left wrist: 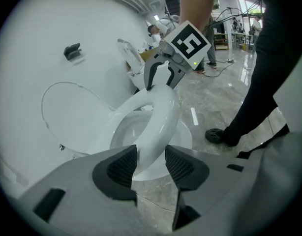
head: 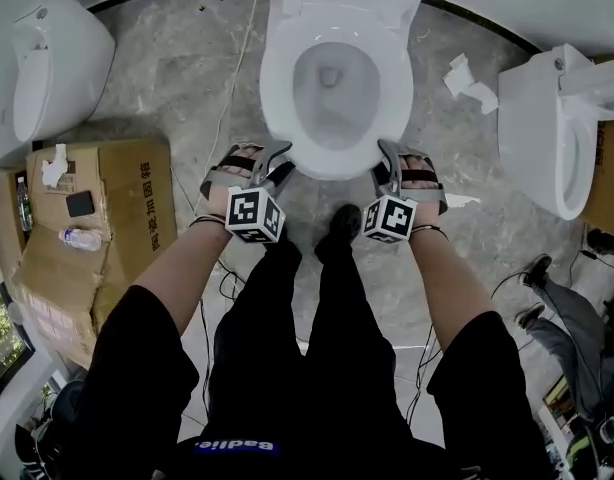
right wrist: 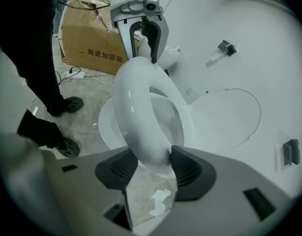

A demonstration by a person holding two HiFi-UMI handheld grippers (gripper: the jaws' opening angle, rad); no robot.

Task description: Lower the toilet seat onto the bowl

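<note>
**Spotter 1:** Your toilet seat (left wrist: 158, 117) is a thick, glossy white oval ring with a rounded edge. In your head view it sits at 12 o'clock, right over the bowl (head: 332, 98).

**Spotter 2:** It isn't lying flat, though. Seen from your claw cameras, its front end is tilted up clear of the bowl's rim, and the marbled floor (right wrist: 141, 195) shows underneath.

**Spotter 1:** Your left claw (left wrist: 151, 166) is at about 7 o'clock on the ring. Your right claw (right wrist: 153, 170) is at about 5 o'clock.

**Spotter 2:** Each one has the front rim between its dark ribbed pads (left wrist: 122, 167). Both are spread wide, so the pads sit just beside the rim and don't pinch it.

**Spotter 1:** Your left hand (head: 227, 193) and right hand (head: 422, 183) reach in from 6 o'clock, with your bare forearms nearly parallel.

**Spotter 2:** Both claws pitch steeply down, and their marker cubes (head: 255, 215) face up at you. Your black shoe (head: 342, 223) is on the floor at 6 o'clock from the bowl, between the two claws.
</note>
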